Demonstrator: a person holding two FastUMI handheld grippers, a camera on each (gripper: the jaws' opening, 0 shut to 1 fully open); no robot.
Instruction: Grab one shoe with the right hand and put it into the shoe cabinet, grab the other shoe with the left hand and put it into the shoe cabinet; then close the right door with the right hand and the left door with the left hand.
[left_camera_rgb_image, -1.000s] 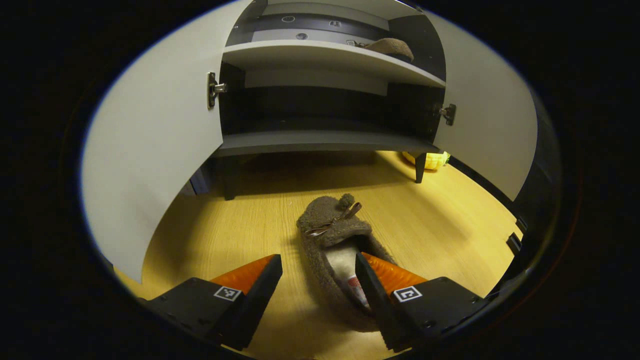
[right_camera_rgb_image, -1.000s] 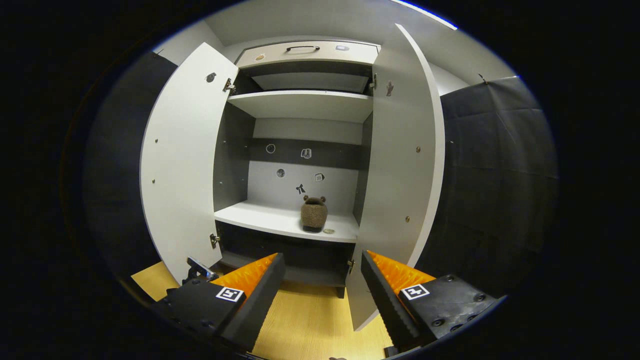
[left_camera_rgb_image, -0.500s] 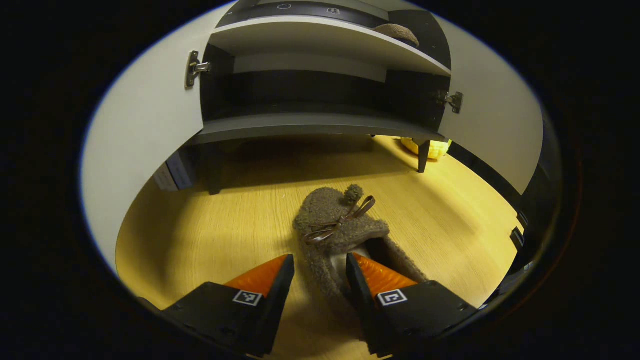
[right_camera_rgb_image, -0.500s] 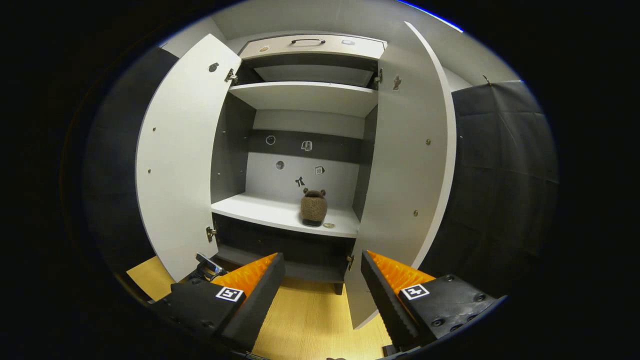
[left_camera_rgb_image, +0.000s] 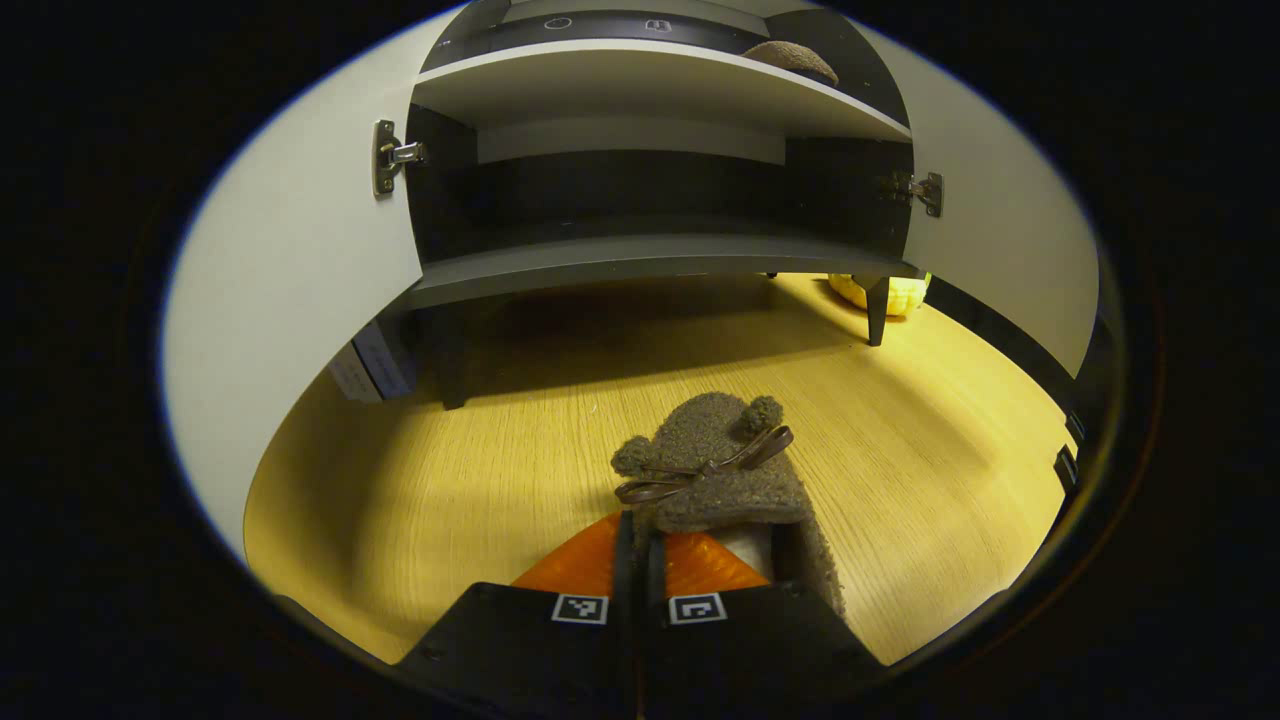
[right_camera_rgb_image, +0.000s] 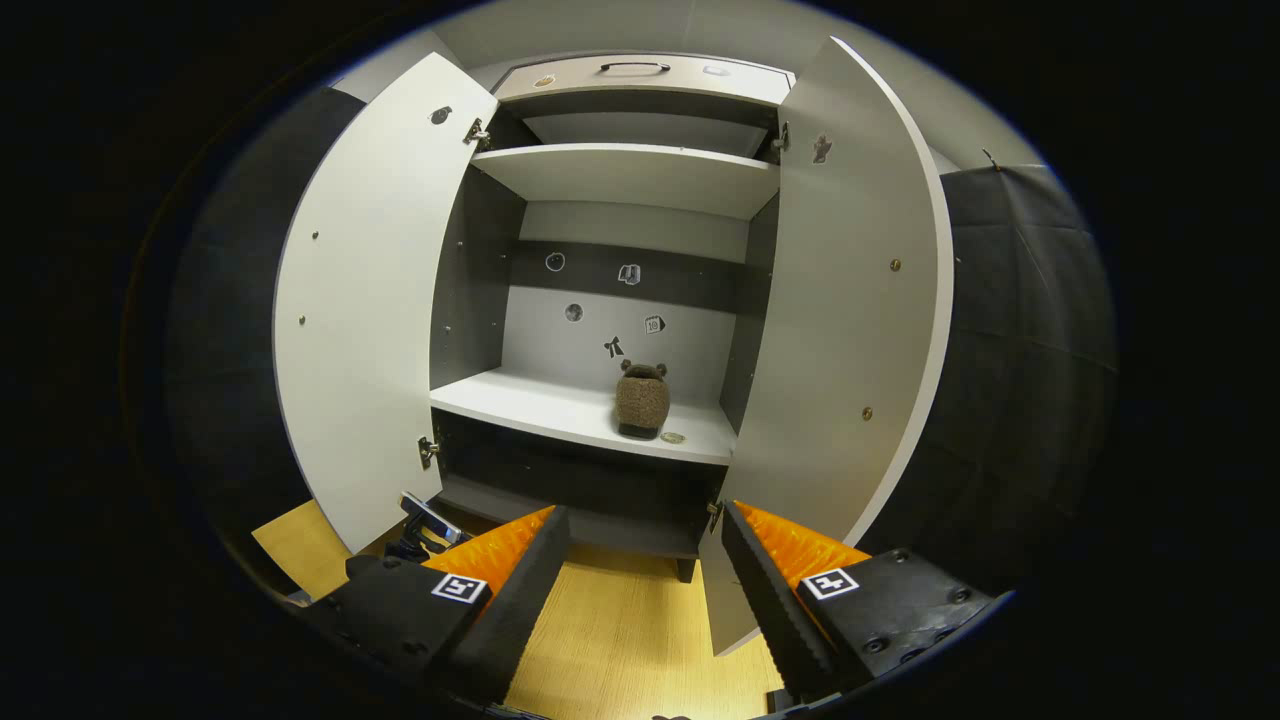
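left gripper (left_camera_rgb_image: 637, 545) clamped on side wall of brown fuzzy slipper (left_camera_rgb_image: 725, 470) on the wood floor (left_camera_rgb_image: 480, 470); right gripper (right_camera_rgb_image: 645, 560) held wide, nothing between fingers.

slipper on the floor is seen w/ long axis running away from the cam, toe w/ bow and two pom-poms pointed toward the shoe cabinet (left_camera_rgb_image: 640, 255), heel end at the fingers. left door (left_camera_rgb_image: 300, 270) and right door (left_camera_rgb_image: 1010, 250) are both swung open, flanking the path; cabinet leg (left_camera_rgb_image: 877, 312) and a yellow object (left_camera_rgb_image: 885, 292) are seen at back right, a dark box (left_camera_rgb_image: 372, 358) behind the left door. second slipper (right_camera_rgb_image: 642, 400) is set upright-looking on the middle shelf (right_camera_rgb_image: 560, 408), right of centre, toe toward the back panel. small stickers (right_camera_rgb_image: 628, 273) on back panel, too small to be read.
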